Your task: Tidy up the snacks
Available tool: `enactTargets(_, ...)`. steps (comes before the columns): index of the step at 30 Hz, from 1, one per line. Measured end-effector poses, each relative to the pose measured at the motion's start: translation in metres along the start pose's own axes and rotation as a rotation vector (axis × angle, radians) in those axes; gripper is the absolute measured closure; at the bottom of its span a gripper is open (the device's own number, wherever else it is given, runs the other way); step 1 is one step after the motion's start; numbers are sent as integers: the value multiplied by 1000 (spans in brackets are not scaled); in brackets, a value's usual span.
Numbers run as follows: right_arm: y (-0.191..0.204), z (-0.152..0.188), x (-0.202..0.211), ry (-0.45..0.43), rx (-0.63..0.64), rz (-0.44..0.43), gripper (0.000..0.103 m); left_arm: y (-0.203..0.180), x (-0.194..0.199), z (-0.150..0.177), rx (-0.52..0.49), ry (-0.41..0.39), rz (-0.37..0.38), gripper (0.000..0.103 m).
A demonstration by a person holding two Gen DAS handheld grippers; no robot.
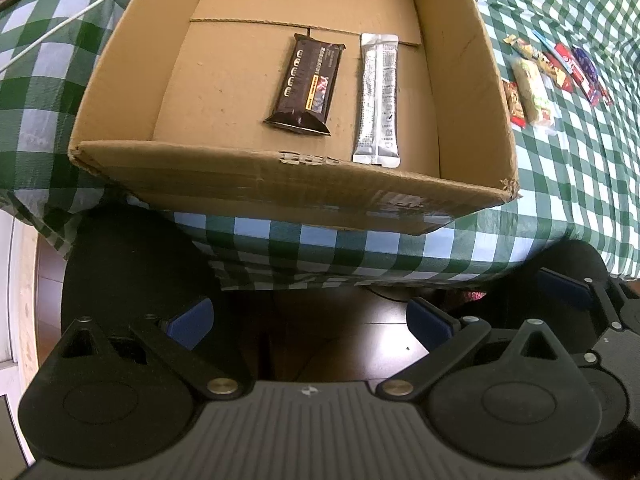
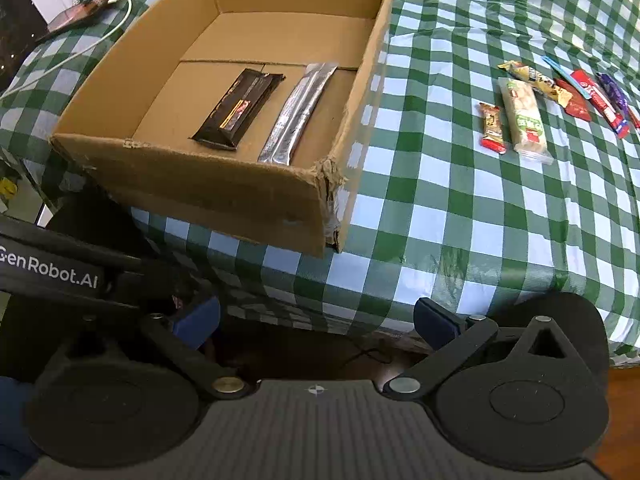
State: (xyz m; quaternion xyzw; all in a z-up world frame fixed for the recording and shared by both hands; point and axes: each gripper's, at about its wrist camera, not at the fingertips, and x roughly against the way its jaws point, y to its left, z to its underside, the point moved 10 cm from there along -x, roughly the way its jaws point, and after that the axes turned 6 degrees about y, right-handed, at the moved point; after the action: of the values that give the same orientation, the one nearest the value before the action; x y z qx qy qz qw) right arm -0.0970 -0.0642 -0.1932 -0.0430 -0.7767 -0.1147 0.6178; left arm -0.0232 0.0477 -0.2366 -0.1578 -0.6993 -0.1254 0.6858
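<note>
An open cardboard box sits on the green checked table. Inside lie a dark brown snack bar and a silver sachet, side by side. Several loose snacks lie on the cloth right of the box, among them a pale green-labelled bar, a small red bar and a yellow wrapper. My left gripper is open and empty, below the table's front edge. My right gripper is open and empty, also below the edge.
A white cable and a dark flat item lie on the table left of the box. The tablecloth hangs over the front edge. The left gripper's body shows at the left of the right wrist view.
</note>
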Motion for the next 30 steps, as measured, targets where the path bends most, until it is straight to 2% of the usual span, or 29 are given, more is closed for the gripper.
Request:
enactTargets(8, 8, -1, -10, 27, 52, 0, 1, -2, -5, -3, -8, 16, -1, 0)
enactTargets(16, 6, -2, -15, 32, 50, -2, 1, -4, -2, -6, -5, 4, 4, 0)
enactTargets(20, 5, -6, -7, -13, 43, 5, 1, -4, 14, -15, -3, -60, 2, 0)
enactTargets(26, 1, -20, 23, -149, 13, 8, 1, 0, 51, -34, -16, -198, -22, 0)
enactTargets(30, -2, -23, 40, -213, -14, -5, 1, -1, 68, -36, -21, -256, -35, 0)
